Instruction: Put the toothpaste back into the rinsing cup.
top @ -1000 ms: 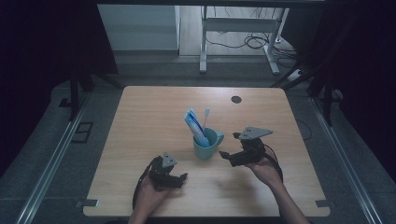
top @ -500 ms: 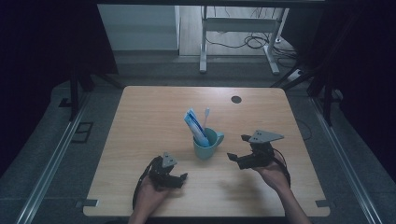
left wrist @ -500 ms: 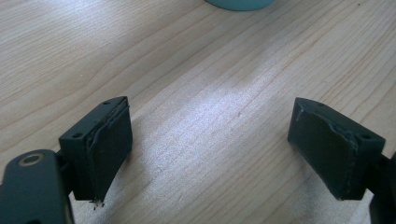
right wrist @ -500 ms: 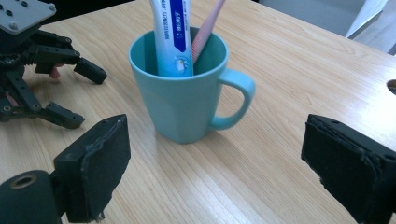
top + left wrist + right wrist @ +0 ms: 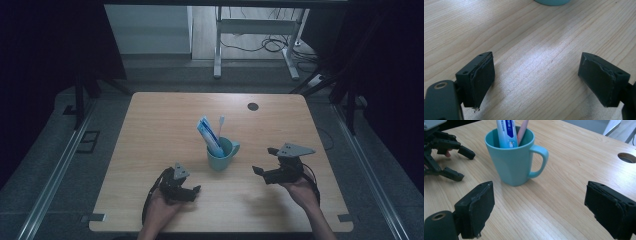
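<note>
Right tool [image 5: 266,161] has backed off rightward from the mug [image 5: 221,154], released and empty; left tool [image 5: 192,189] released near desk [image 5: 150,125] edge. Mug mid-desk holds toothpaste [image 5: 208,134] and toothbrush [image 5: 220,127]; loading looks done.

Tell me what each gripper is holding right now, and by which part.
Nothing is held. The left gripper and right gripper both stand open over bare table, apart from the mug with its toothpaste tube and toothbrush.
</note>
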